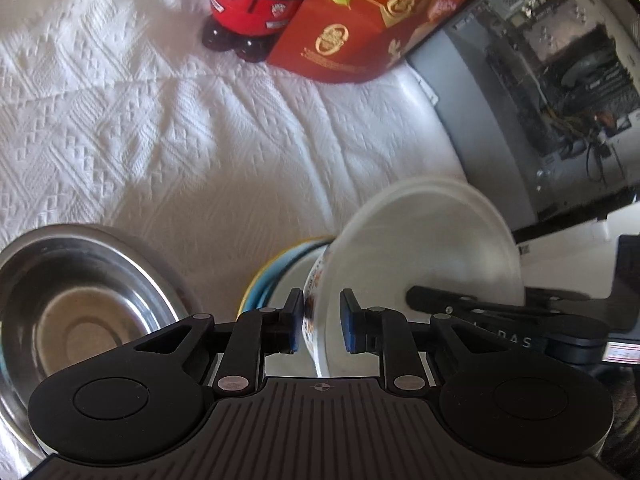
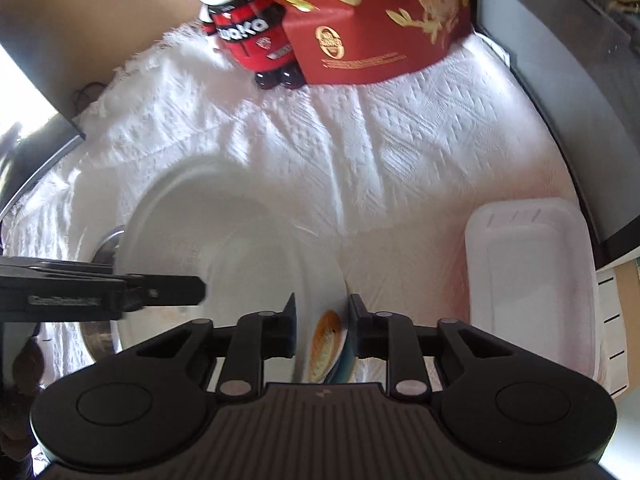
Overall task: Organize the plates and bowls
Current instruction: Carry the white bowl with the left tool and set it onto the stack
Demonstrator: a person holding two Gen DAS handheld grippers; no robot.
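Note:
A white bowl (image 1: 424,248) with a printed outer wall sits between both grippers, over a stack of blue and yellow rimmed plates (image 1: 276,272). My left gripper (image 1: 322,322) straddles the bowl's near rim, jaws partly open, not pressing it. My right gripper (image 2: 322,328) straddles the opposite rim of the bowl (image 2: 224,248), right pad against the outer wall, left pad apart. A steel bowl (image 1: 80,300) stands on the cloth to the left. Each gripper shows in the other's view: the right one (image 1: 480,312), the left one (image 2: 160,288).
A white textured cloth (image 1: 200,140) covers the table. A red bear-shaped bottle (image 1: 256,4) and a red gift box (image 1: 380,20) stand at the back. An open computer case (image 1: 560,80) is at right. A white plastic container (image 2: 532,280) sits at right.

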